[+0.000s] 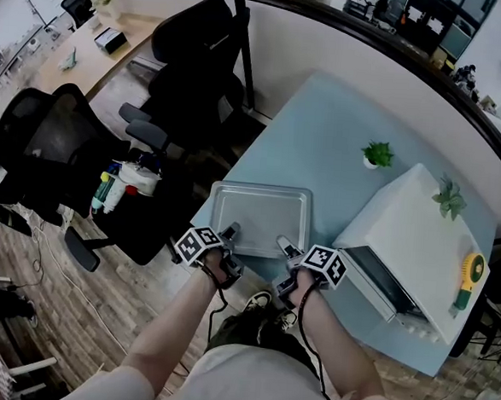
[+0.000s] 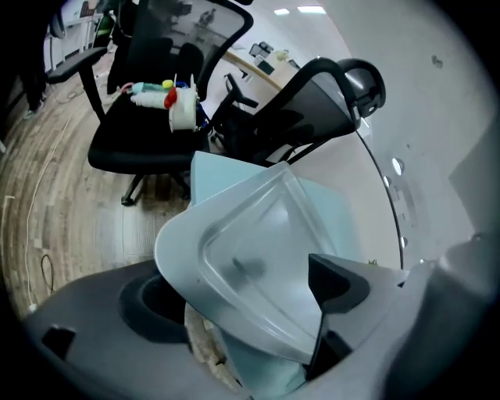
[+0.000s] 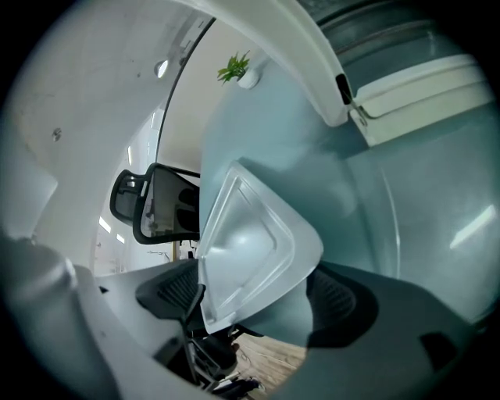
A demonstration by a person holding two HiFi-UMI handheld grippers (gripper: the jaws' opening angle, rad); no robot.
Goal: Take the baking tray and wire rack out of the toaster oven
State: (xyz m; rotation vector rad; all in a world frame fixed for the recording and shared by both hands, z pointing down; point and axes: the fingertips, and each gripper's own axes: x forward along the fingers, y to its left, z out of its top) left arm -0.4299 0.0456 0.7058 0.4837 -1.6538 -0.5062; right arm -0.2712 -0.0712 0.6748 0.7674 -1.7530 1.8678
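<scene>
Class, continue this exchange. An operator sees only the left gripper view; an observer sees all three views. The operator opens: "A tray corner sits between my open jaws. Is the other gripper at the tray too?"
Observer: Yes. The right gripper has the other near corner of the tray between its jaws, which stand apart and do not press on it.
Operator: Where is the oven?
Observer: The oven stands on the table, right of the tray, with its door hanging open.
Operator: Is anything beyond the tray?
Observer: A small plant stands further back on the table, clear of the tray.
</scene>
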